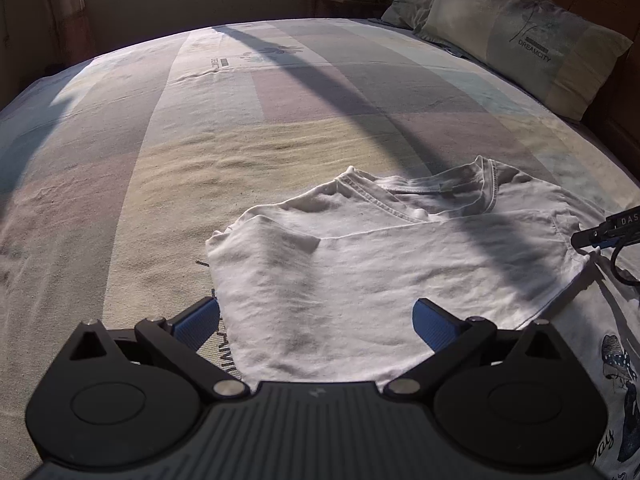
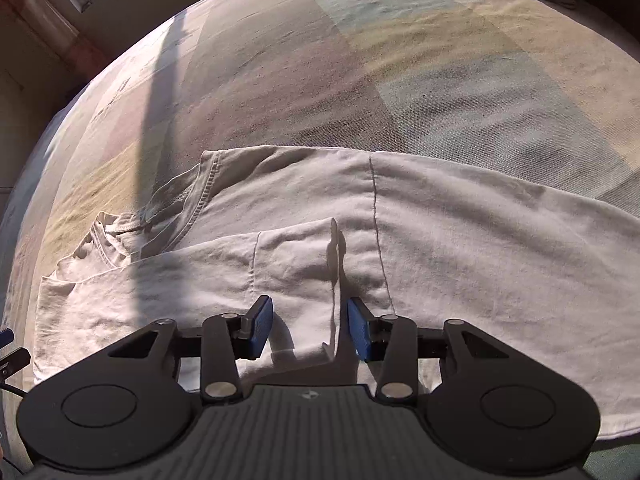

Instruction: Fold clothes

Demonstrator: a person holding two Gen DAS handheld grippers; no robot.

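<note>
Sleeve (image 2: 296, 256) lies folded across the white T-shirt (image 1: 360, 264) mid-bed (image 1: 200, 120); right hand-held gripper (image 2: 310, 330) stands narrowly parted around its edge, left hand-held gripper (image 1: 316, 326) wide, empty.

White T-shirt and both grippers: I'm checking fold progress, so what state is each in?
White T-shirt: partly folded, sleeve laid over the body, flat on bed.
Left gripper: open wide, holding nothing.
Right gripper: open, sleeve edge between fingers, unpinched.
</note>
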